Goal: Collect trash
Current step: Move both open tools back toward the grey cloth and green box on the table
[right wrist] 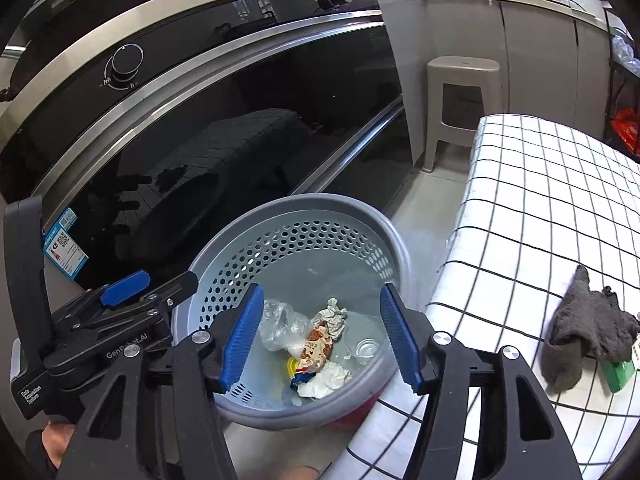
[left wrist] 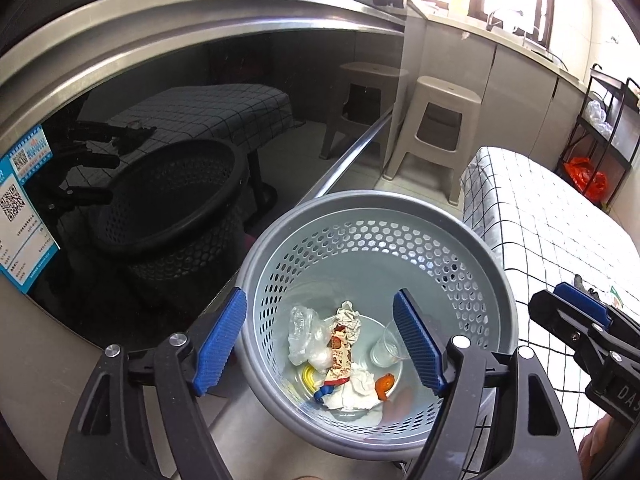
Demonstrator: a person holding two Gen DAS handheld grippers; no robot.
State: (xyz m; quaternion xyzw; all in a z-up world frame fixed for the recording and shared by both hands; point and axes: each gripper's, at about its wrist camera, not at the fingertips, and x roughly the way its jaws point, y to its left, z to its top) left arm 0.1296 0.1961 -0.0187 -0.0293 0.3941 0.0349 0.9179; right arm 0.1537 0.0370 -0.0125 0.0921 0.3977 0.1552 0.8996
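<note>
A grey perforated waste basket (left wrist: 372, 216) stands on the floor beside the table; it also shows in the right wrist view (right wrist: 304, 208). Inside lie a clear plastic bag (left wrist: 304, 332), crumpled paper (left wrist: 350, 320), a snack wrapper (left wrist: 340, 360), white tissue (left wrist: 356, 394), an orange scrap (left wrist: 385, 385) and a clear cup (left wrist: 386, 346). My left gripper (left wrist: 320, 346) is open and empty above the basket. My right gripper (right wrist: 320, 338) is open and empty above it too. The right gripper also shows at the right of the left wrist view (left wrist: 580, 312).
A black glass oven door (right wrist: 240, 128) is behind the basket. A table with a checked cloth (right wrist: 552, 208) lies to the right, with a grey rag (right wrist: 588, 320) and a green packet (right wrist: 618, 374). A beige stool (left wrist: 440, 128) stands behind. A rack with an orange bag (left wrist: 586, 178) is far right.
</note>
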